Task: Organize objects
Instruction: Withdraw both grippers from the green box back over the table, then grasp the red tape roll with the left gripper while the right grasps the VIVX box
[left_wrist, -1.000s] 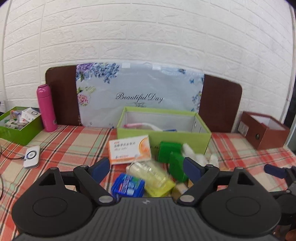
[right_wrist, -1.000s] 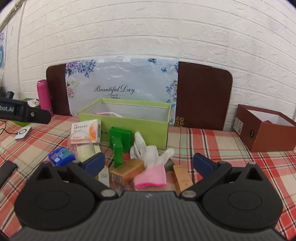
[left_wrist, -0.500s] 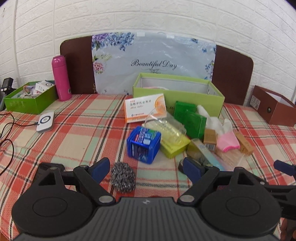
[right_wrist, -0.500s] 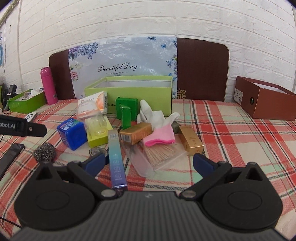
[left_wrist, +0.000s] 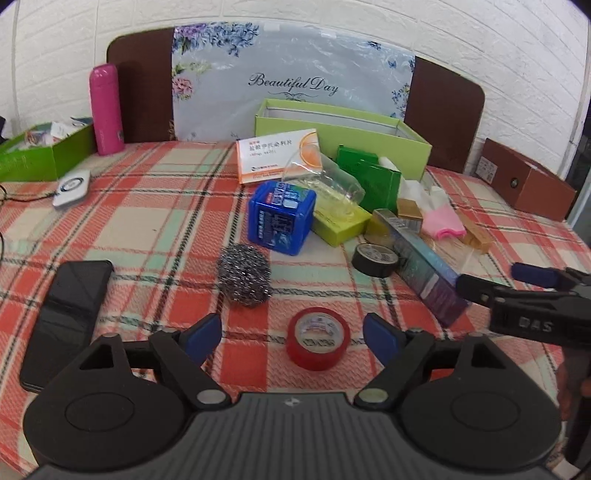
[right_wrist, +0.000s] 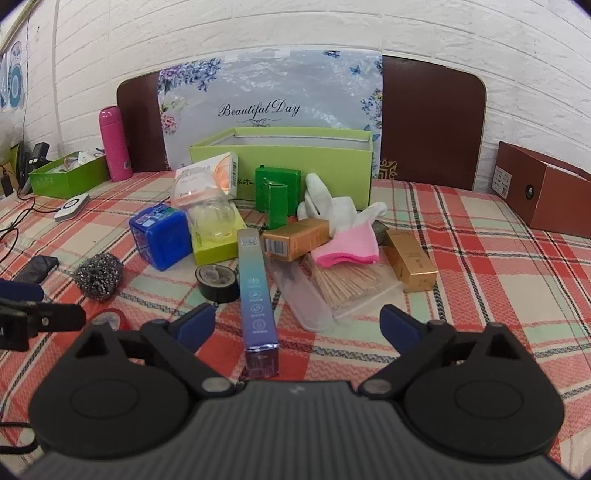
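A heap of small items lies on the plaid cloth in front of a light green open box (left_wrist: 343, 127) (right_wrist: 295, 162). My left gripper (left_wrist: 291, 338) hovers low with a red tape roll (left_wrist: 318, 342) between its blue fingers; the jaws are closing and the pads do not touch the roll. A steel scourer (left_wrist: 243, 275) and a blue cube box (left_wrist: 281, 216) lie just beyond. My right gripper (right_wrist: 297, 326) stands over a long blue-violet box (right_wrist: 256, 302), jaws closing, pads clear of it. Black tape (right_wrist: 217, 282), a pink-cuffed white glove (right_wrist: 345, 236) and gold boxes (right_wrist: 410, 264) lie ahead.
A black phone (left_wrist: 64, 314) lies at the left. A pink bottle (left_wrist: 106, 109), a green tray (left_wrist: 44, 149) and a white device (left_wrist: 72, 187) are at the back left. A brown box (right_wrist: 543, 194) stands at the back right. A floral panel leans against the brick wall.
Both grippers have sunk and tilted down toward the table; the red tape, black tape and phone have come into view. Both pairs of jaws have narrowed a little.
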